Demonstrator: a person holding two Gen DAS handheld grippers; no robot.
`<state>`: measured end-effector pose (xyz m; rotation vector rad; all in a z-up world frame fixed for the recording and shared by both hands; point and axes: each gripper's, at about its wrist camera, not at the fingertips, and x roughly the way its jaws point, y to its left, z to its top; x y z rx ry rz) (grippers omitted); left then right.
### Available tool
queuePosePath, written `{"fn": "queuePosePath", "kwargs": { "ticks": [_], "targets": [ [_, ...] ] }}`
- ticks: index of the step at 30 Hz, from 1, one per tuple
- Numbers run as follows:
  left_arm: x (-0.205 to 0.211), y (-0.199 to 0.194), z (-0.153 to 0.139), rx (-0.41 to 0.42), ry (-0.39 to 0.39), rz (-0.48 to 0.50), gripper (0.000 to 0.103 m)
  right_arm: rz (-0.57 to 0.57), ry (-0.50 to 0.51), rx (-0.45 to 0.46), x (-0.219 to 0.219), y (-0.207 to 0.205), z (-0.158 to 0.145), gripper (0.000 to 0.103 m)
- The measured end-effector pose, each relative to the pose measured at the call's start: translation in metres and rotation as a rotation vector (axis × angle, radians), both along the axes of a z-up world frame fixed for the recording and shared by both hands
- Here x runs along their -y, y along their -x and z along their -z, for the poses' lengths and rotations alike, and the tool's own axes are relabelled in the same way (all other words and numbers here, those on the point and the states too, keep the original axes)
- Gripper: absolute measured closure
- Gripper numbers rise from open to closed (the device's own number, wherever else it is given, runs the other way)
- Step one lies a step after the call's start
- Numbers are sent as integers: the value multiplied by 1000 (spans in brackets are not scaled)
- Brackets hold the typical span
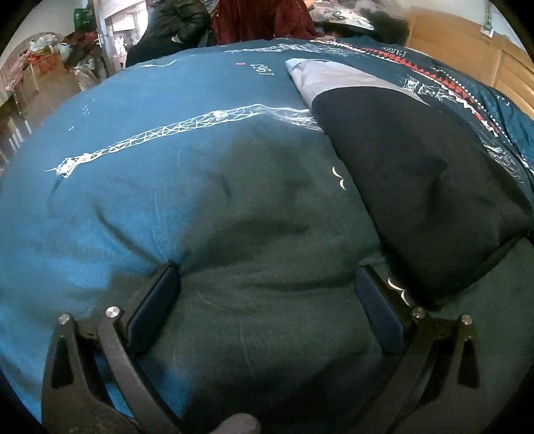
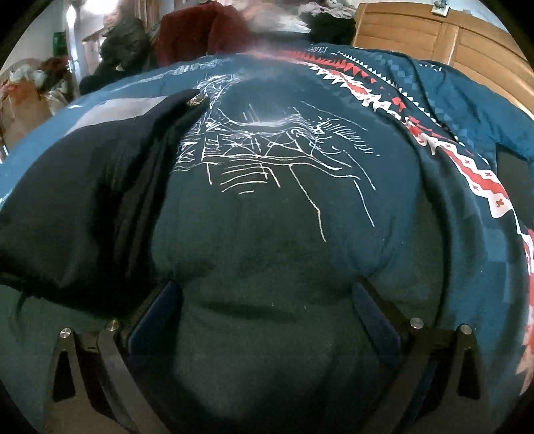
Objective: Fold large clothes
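Note:
A dark navy garment point(image 1: 417, 187) with a light grey panel point(image 1: 330, 78) lies folded on the teal bed cover point(image 1: 167, 160). In the left wrist view it sits to the right of my left gripper point(image 1: 268, 280), which is open and pressed down on the cover, fingertips dug into the fabric. In the right wrist view the same garment point(image 2: 83, 207) lies to the left. My right gripper point(image 2: 267, 293) is open too, resting on the cover beside the garment's edge with nothing between its fingers.
The teal cover point(image 2: 283, 233) carries white line drawings and a red-and-white zigzag band point(image 2: 467, 160). A wooden headboard point(image 2: 434, 36) stands at the far right. People in dark and red clothes point(image 1: 253, 16) sit beyond the bed's far edge. Cluttered furniture point(image 1: 43, 63) stands at far left.

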<state>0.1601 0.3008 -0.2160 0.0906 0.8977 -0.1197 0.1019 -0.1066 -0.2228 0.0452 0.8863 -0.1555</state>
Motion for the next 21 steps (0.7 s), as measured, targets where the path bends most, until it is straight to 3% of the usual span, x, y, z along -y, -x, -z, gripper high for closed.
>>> {"fn": "queuePosePath", "kwargs": {
  "ticks": [15, 18, 21],
  "targets": [
    [-3, -1, -2, -26, 21, -3, 0, -3, 2, -12, -1, 0, -3, 0],
    [-7, -2, -20, -32, 56, -2, 0, -47, -34, -36, 0, -2, -17, 0],
    [-5, 20, -71, 84, 124, -24, 0, -87, -50, 12, -13, 10, -65, 0]
  ]
}}
